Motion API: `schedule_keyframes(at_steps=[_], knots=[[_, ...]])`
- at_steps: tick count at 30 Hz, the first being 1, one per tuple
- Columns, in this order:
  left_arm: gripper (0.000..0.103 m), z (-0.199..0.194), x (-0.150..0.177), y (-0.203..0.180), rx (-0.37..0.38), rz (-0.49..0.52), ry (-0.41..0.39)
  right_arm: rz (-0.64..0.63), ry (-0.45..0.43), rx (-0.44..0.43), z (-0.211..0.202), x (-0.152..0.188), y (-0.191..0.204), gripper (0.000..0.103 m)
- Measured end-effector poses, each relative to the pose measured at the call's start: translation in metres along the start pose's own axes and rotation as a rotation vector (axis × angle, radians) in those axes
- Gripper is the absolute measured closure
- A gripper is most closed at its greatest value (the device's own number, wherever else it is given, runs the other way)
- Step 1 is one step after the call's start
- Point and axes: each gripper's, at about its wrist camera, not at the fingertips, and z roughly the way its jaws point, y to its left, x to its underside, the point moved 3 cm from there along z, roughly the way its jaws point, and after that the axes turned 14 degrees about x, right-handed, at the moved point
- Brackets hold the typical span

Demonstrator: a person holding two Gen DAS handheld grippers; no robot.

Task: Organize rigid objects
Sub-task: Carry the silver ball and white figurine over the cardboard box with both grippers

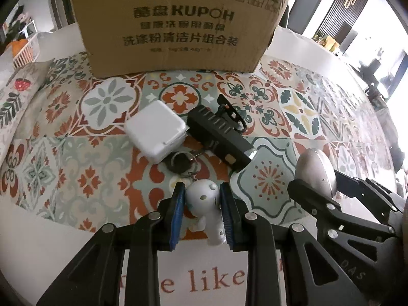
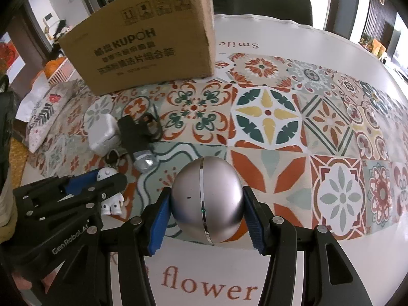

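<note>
- Left gripper [image 1: 199, 199]: its blue-padded fingers [image 1: 178, 204] pinch the white robot figurine [image 1: 204, 199] by the head; its key ring [image 1: 181, 162] lies on the tabletop [image 1: 204, 267] just ahead.
- Right gripper [image 2: 206, 204]: its 2 fingers [image 2: 161, 216] clamp the silver egg-shaped device [image 2: 207, 200] on both sides, low over the patterned mat [image 2: 267, 117].
- White square case [image 1: 156, 131]: flat on the mat, touching the black flashlight [image 1: 219, 135].
- Cardboard box [image 1: 178, 23]: upright at the far edge of the mat, beyond these items.
</note>
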Motion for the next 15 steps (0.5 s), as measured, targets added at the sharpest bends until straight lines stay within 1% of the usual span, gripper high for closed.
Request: schedule_keyframes(at_steps=[7,15], knots=[[0.075,-0.024,0.006,0.004,0.019,0.012,-0.034,0.007,-0.015,-0.021,-0.013,0.003,0.008,0.049],[0.075,-0.051,0.008,0.003,0.009,0.045,-0.085,-0.002,-0.050,-0.019,-0.037,0.002,0.020,0.049]])
